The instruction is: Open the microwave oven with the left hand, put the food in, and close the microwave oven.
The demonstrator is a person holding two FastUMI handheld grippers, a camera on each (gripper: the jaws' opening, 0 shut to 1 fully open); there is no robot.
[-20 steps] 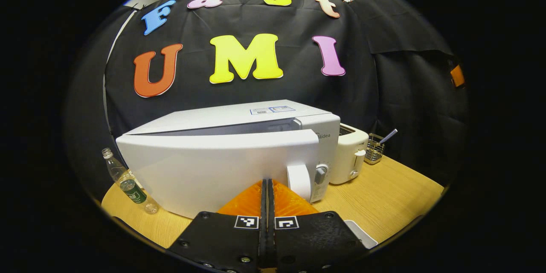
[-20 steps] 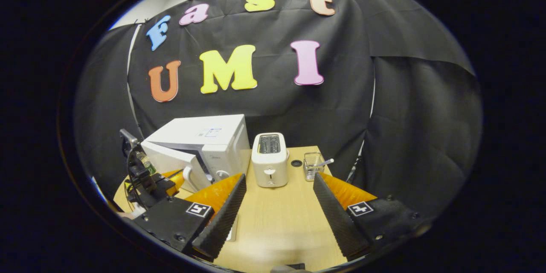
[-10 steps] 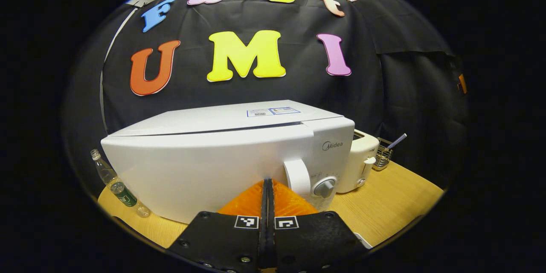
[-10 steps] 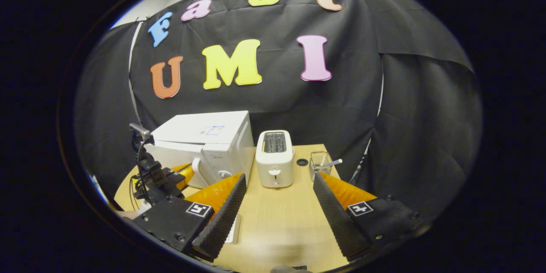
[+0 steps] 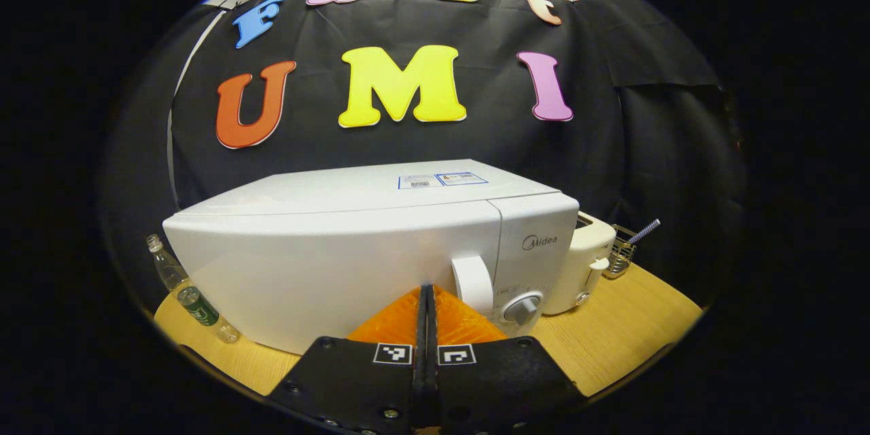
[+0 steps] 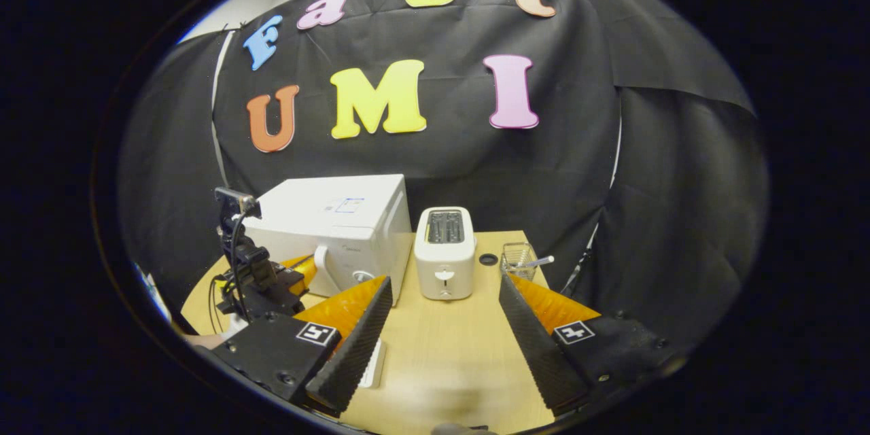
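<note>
At the far left of the wooden table (image 5: 632, 306) in the left gripper view stands a clear water bottle (image 5: 192, 291), close beside the microwave oven (image 5: 353, 245). The oven's door (image 5: 319, 265) lies flush with the body, no gap along its top edge, so it reads as closed. The left gripper (image 5: 426, 291) is clenched with its fingers pressed together on nothing, its tips up against the lower front of the door just left of the door handle (image 5: 473, 283). Right of the handle comes the control dial (image 5: 523, 308), then a cream toaster (image 5: 590, 265) beside the oven, and farthest right a small wire basket (image 5: 620, 259) with a striped straw poking out.

In the right gripper view the left gripper (image 6: 299, 270) shows far off at the oven's front, and the right gripper (image 6: 445, 326) hangs released over the bare table, jaws wide apart and empty, well apart from the toaster (image 6: 445, 251).

The food cannot be seen anywhere on the table; with the door closed it is probably inside the oven, though that cannot be confirmed from these pictures. Judged so, the task looks essentially complete: opening, loading and closing appear done, leaving only for the left gripper to draw back from the door
</note>
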